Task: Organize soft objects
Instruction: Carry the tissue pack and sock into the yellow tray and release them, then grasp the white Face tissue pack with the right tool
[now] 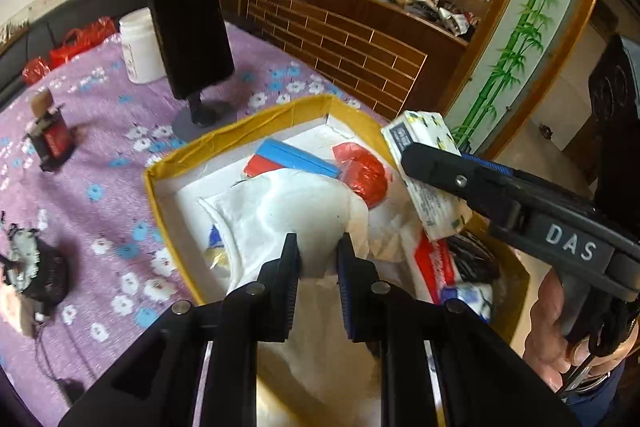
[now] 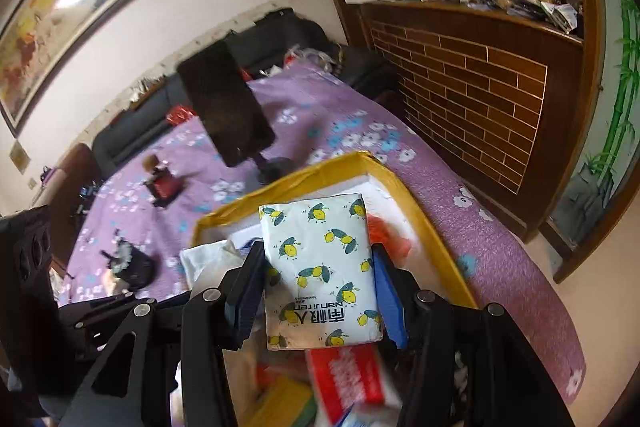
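A yellow-rimmed box (image 1: 224, 141) lies on the purple flowered cloth; it also shows in the right wrist view (image 2: 420, 195). My left gripper (image 1: 318, 241) is shut on a white cloth (image 1: 280, 211) and holds it over the box. My right gripper (image 2: 318, 253) is shut on a white tissue pack with lemon prints (image 2: 320, 267) and holds it over the box's right side. In the left wrist view the pack (image 1: 424, 163) sits in the right gripper (image 1: 416, 157). The box holds a blue-and-red pack (image 1: 292, 157), a red bag (image 1: 364, 171) and a red-and-white pack (image 1: 436, 267).
A black tablet on a stand (image 1: 188, 23) rises behind the box. A white jar (image 1: 140, 47), red bags (image 1: 80, 41), a small red-and-black device (image 1: 52, 135) and a black gadget (image 1: 36, 267) lie on the cloth. A cluttered wooden cabinet (image 1: 360, 39) stands to the right.
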`<action>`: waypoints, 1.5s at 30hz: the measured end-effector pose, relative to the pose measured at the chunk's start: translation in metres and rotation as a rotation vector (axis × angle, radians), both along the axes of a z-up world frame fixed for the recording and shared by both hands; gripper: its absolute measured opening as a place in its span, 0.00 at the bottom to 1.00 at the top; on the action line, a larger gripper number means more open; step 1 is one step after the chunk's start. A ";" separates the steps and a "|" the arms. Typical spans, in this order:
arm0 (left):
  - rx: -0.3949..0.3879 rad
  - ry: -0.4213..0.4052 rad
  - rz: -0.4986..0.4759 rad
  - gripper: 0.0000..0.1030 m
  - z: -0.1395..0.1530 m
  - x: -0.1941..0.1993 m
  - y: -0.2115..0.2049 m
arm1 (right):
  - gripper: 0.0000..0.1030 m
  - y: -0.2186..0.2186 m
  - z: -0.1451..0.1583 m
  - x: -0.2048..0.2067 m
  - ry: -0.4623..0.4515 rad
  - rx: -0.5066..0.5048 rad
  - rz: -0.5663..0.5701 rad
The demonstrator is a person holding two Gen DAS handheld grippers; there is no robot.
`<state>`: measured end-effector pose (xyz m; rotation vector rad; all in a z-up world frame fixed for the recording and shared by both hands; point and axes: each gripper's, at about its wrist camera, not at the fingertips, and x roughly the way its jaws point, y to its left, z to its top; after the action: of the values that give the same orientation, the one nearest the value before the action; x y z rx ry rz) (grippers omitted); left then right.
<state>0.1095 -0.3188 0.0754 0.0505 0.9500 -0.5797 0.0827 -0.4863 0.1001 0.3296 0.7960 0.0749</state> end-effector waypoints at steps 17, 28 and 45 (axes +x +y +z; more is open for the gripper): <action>-0.038 -0.012 -0.003 0.65 0.001 -0.008 0.003 | 0.70 -0.008 -0.016 0.015 0.037 0.010 -0.022; -0.052 -0.055 0.026 0.68 0.024 -0.056 0.065 | 0.73 0.048 0.017 -0.040 -0.051 0.054 0.148; -0.040 -0.062 0.324 0.74 -0.012 -0.112 0.242 | 0.74 0.214 -0.032 -0.040 0.157 -0.220 0.548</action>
<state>-0.0030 -0.0765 0.0632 -0.1190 0.8638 -0.2952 0.0430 -0.2723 0.0683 -0.1003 1.0241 0.4760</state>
